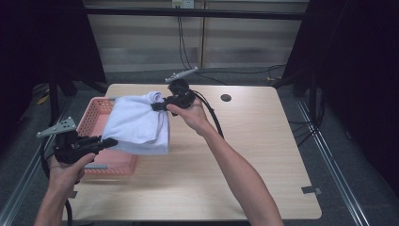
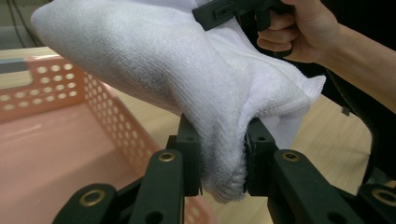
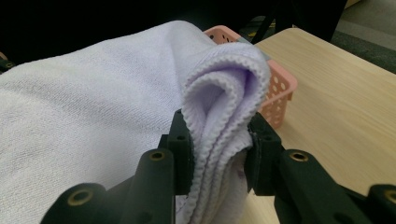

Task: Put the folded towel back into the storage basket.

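A folded white towel [image 1: 139, 125] hangs in the air between both hands, above the right side of a pink perforated basket [image 1: 96, 115]. My left gripper [image 1: 112, 142] is shut on the towel's near lower corner; in the left gripper view the cloth [image 2: 187, 84] bunches between the jaws [image 2: 223, 163]. My right gripper [image 1: 157, 106] is shut on the towel's far upper edge, where several folded layers [image 3: 224, 102] sit pinched between its jaws [image 3: 219, 154]. The right hand and its gripper [image 2: 224, 11] also appear at the top of the left gripper view.
The basket [image 2: 56, 140] looks empty inside and stands at the left edge of the light wooden table [image 1: 244, 150]. A round cable hole [image 1: 226, 98] lies at the table's back. Cables trail from both grippers. A basket corner [image 3: 280, 88] sits behind the towel.
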Demonstrator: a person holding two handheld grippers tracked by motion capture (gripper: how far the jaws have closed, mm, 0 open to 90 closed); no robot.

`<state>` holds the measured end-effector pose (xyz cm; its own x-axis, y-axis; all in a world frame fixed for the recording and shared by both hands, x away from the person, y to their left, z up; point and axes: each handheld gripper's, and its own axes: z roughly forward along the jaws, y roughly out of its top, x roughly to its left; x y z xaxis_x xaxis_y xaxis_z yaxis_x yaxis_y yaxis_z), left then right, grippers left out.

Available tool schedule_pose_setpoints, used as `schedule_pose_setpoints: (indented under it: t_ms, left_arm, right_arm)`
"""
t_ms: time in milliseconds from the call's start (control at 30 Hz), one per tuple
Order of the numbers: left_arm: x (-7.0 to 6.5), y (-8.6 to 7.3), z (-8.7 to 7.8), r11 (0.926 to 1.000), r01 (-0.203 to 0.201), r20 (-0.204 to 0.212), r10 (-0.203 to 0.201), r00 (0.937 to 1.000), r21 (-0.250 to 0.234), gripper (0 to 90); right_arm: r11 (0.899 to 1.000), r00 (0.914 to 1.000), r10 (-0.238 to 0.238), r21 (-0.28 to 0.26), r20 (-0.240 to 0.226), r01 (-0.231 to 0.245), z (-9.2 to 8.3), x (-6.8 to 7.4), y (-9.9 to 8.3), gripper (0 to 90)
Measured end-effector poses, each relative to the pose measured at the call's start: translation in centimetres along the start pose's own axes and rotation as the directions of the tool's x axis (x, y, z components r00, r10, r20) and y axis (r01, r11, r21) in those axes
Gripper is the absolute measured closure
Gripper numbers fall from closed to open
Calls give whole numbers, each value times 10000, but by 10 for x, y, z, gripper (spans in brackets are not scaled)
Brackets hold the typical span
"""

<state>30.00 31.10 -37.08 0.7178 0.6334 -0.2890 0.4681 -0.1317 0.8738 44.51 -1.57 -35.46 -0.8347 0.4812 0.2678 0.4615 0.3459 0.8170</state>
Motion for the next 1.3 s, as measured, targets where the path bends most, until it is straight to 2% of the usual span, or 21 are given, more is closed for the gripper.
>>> schedule_pose_setpoints:
  t_ms: [100, 267, 433, 500, 533, 667, 833, 867, 967, 1133, 1200, 1300]
  left_arm:
    - [8, 0, -8, 9999, 89, -240, -91, 9997, -72, 731]
    - [22, -2, -25, 9991, 390, -579, -400, 9975, -181, 731]
    - [33, -2, -48, 9979, 512, -893, -546, 9945, -403, 731]
    - [39, -5, -57, 9975, 596, -1172, -638, 9911, -388, 733]
    - [43, -7, -62, 9967, 709, -1429, -759, 9868, -402, 734]
    - [53, -17, -71, 9941, 1007, -1551, -1057, 9822, -396, 737]
    - [68, -24, -76, 9909, 1338, -2018, -1333, 9703, -115, 736]
    - [72, -26, -77, 9900, 1414, -2033, -1381, 9693, 17, 736]
    - [78, -35, -75, 9860, 1650, -2278, -1551, 9613, 251, 736]
    - [82, -46, -65, 9823, 1697, -2456, -1458, 9584, 790, 733]
    - [84, -50, -58, 9791, 1928, -2450, -1718, 9542, 643, 733]
    - [84, -52, -50, 9780, 1864, -2568, -1571, 9536, 940, 731]
  right_arm:
    - [9998, 9999, -119, 132, 54, 118, 13, 6, 10, 680]
    - [9999, 10000, -15, 169, -8, 15, 31, 12, 23, 680]
    - [9996, 10000, -65, 276, -61, 67, 53, 24, 36, 681]
    - [9993, 9999, -133, 349, -88, 136, 63, 31, 40, 681]
    - [9993, 9999, -123, 344, -77, 125, 68, 33, 41, 680]
    - [9993, 9999, -30, 384, -152, 36, 86, 42, 41, 680]
    - [9979, 9996, 269, 592, 81, -273, 110, 45, 32, 680]
    - [9977, 9996, 281, 621, 102, -287, 114, 46, 30, 680]
    - [9978, 9996, 227, 621, 191, -238, 124, 49, 25, 680]
    - [9959, 9984, 444, 775, 344, -470, 138, 43, 14, 681]
    - [9957, 9971, 578, 699, 490, -612, 144, 38, 7, 680]
    - [9938, 9950, 767, 755, 638, -814, 148, 32, 1, 679]
